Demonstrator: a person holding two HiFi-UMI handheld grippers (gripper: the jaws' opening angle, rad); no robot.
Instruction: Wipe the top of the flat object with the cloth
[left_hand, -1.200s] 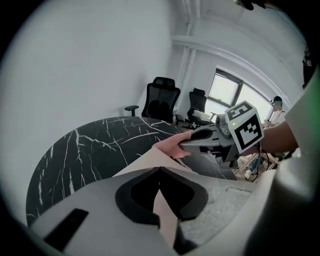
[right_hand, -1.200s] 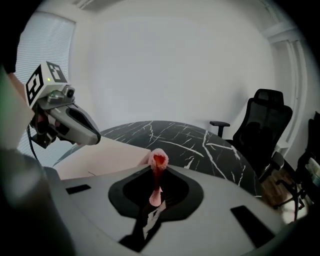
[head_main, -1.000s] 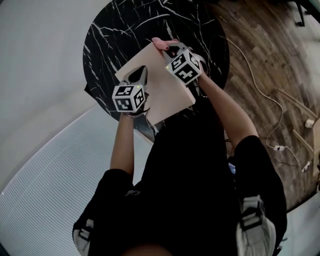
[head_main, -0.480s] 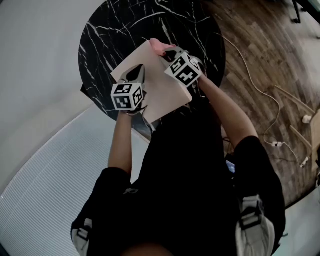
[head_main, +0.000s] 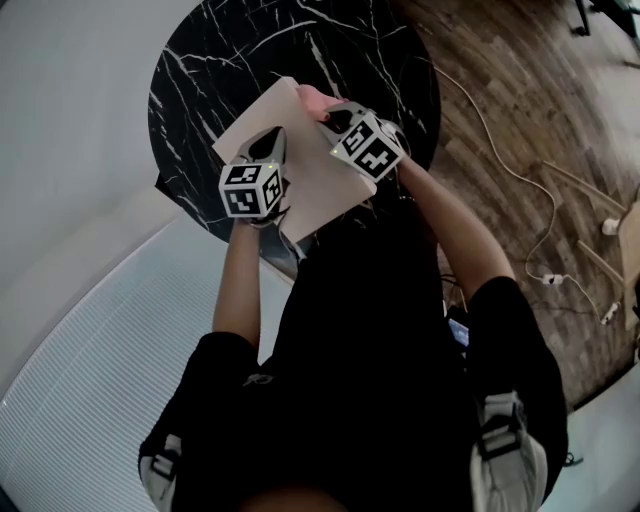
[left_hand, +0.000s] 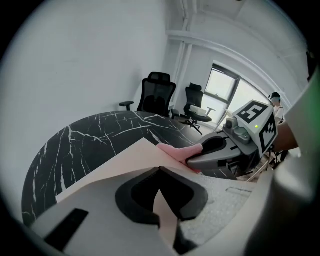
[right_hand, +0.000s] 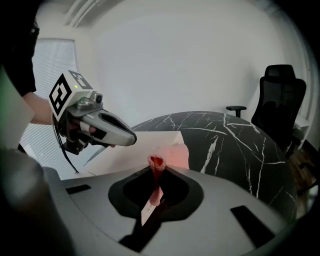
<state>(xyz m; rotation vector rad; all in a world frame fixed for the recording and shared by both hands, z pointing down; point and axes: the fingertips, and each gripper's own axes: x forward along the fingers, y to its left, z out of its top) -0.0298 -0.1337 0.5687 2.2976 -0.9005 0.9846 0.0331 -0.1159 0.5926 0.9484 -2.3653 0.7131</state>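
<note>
A beige flat board (head_main: 300, 165) lies on the round black marble table (head_main: 220, 60), overhanging its near edge. My left gripper (head_main: 270, 142) is shut on the board's near left edge; a beige strip of the board (left_hand: 125, 162) shows between the closed jaws of that gripper (left_hand: 160, 171). My right gripper (head_main: 332, 108) is shut on a pink cloth (head_main: 308, 97), which rests on the board by its far right edge. In the right gripper view the cloth (right_hand: 156, 161) bunches between the jaws of the right gripper (right_hand: 156, 169) and spreads onto the board (right_hand: 135, 150).
Black office chairs (left_hand: 157, 92) stand beyond the table, one close to its right side (right_hand: 280, 100). Pale cables (head_main: 530, 180) trail over the wooden floor at the right. A ribbed white surface (head_main: 90, 340) lies at the lower left.
The right gripper has slid the cloth a little along the board's right edge, away from its far corner and toward the person. The left gripper has kept its hold.
</note>
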